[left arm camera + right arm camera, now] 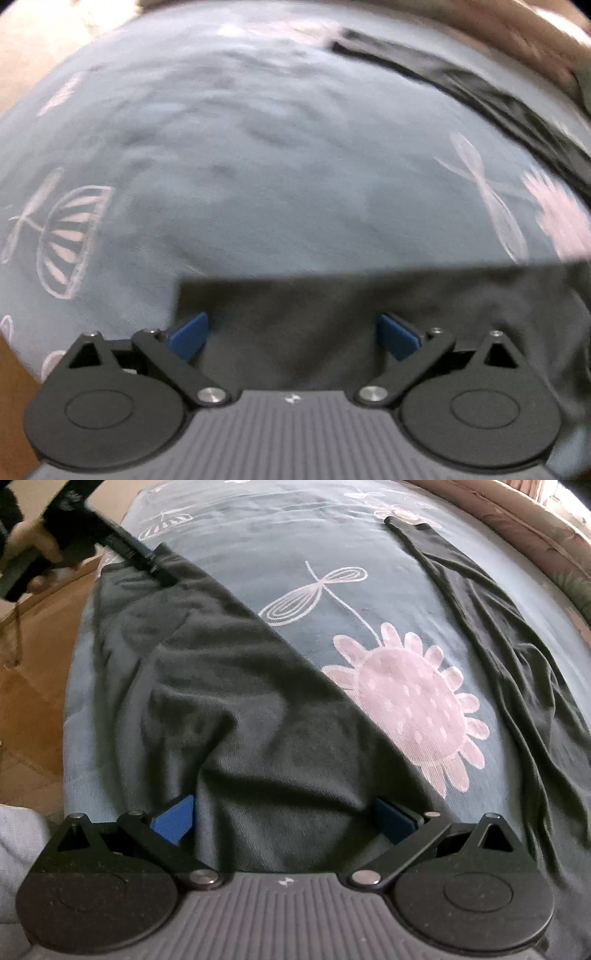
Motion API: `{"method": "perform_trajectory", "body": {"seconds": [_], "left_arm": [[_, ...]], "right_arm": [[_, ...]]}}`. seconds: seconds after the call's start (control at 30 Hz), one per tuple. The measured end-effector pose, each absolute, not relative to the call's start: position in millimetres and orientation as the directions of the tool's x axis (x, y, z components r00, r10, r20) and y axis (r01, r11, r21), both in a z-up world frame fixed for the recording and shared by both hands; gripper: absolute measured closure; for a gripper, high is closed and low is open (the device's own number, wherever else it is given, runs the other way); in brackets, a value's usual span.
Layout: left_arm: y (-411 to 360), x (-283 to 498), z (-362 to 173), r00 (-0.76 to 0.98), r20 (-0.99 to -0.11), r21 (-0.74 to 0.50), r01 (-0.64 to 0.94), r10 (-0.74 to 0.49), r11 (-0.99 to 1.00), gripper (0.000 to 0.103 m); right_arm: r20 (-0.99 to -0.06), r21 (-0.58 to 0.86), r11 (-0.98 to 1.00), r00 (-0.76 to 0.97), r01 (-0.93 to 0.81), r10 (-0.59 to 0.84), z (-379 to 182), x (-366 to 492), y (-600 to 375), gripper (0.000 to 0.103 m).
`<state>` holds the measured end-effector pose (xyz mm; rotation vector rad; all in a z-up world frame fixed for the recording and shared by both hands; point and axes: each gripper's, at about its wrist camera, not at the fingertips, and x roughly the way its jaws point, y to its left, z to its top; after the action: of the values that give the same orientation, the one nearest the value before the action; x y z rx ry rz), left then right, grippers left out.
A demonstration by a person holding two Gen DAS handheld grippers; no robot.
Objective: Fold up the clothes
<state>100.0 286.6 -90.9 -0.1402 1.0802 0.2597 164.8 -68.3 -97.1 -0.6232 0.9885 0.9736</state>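
1. Now on the bed [258,528]: dark garment [221,686] spread over the grey floral cover, long axis running from the right gripper [284,818] away toward the far left corner.
2. Right gripper: jaws wide apart, blue pads either side of the near end of the cloth, pressing on nothing; fabric bunched between them but not pinched.
3. Left gripper [293,332]: jaws likewise spread wide, empty, hovering over the straight hem of the garment [369,314]; view blurred, so contact with the cloth cannot be told.
4. Seen from the right wrist: left gripper [147,563] at the far end of the same garment, a hand [33,550] behind it. One gripper at each end, then, along the long axis.
5. Second dark piece [517,657], probably a sleeve or leg, lying well apart to the right, nearer the right gripper.
6. Likely next: either pinch both ends to fold end over end, or reach for the loose piece on the right.
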Motion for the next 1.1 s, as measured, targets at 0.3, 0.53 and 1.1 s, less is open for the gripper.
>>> {"method": "perform_trajectory", "body": {"seconds": [0.3, 0.53, 1.1], "left_arm": [[244, 103, -73, 0.447, -0.892, 0.011, -0.113, 0.061, 0.993, 0.009], [243, 110, -88, 0.373, -0.927, -0.011, -0.128, 0.038, 0.992, 0.002], [230, 138, -76, 0.335, -0.94, 0.028, -0.12, 0.067, 0.992, 0.008]], "right_arm": [[-0.882, -0.055, 0.433, 0.247, -0.9, 0.401, -86, 143, -94, 0.0], [-0.919, 0.027, 0.633, 0.23, -0.774, 0.32, -92, 160, -141, 0.0], [-0.891, 0.107, 0.848, 0.329, -0.52, 0.314, -80, 177, -190, 0.0]]}}
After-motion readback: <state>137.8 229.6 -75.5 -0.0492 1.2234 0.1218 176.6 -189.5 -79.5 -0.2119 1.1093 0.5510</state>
